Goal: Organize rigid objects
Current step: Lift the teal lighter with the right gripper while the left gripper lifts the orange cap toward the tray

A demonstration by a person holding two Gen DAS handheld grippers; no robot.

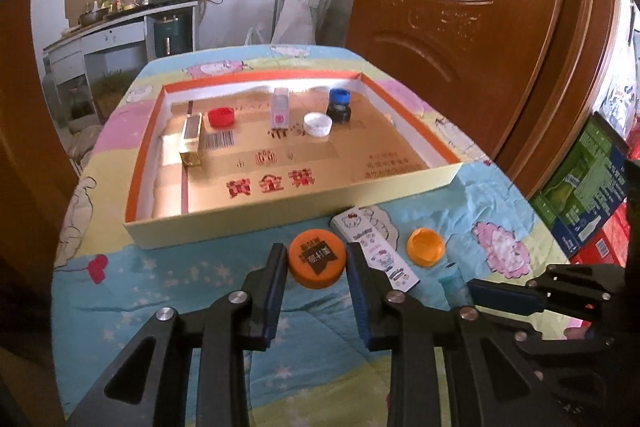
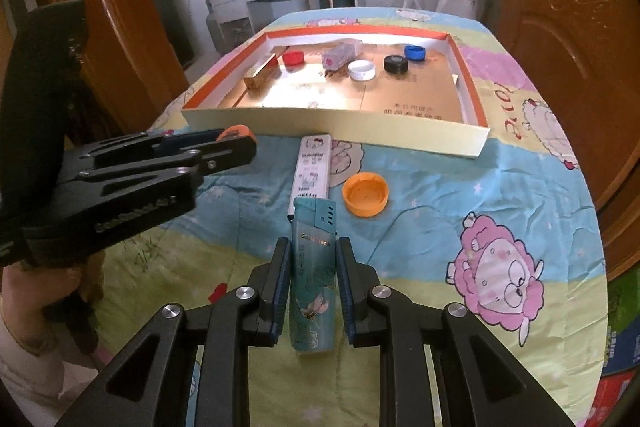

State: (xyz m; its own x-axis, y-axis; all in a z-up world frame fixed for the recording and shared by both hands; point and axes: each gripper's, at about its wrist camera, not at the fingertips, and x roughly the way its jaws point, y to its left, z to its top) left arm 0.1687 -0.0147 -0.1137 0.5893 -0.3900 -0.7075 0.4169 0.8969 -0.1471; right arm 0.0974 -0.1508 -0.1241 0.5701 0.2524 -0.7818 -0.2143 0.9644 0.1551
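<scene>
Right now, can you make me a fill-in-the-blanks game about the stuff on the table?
1. The left gripper has its fingers around a flat ____ lid.
2. The right gripper straddles a teal ____.
3. The red cap sits inside the ____.

Missing words: orange; lighter; tray

The near half of the shallow cardboard tray [image 1: 256,223] is left bare, while its far half is crowded by a gold rectangular box [image 1: 191,141], a red cap [image 1: 221,117], a clear small bottle [image 1: 280,109], a white round lid [image 1: 318,125] and a blue-capped black jar [image 1: 339,105]. Passage in front of the tray's near wall is narrowed by a white cartoon-printed box [image 2: 314,165], an upturned orange cap [image 2: 366,195] and a flat orange lid [image 1: 317,264]. Open quilt [image 2: 460,187] is found to the right.
</scene>
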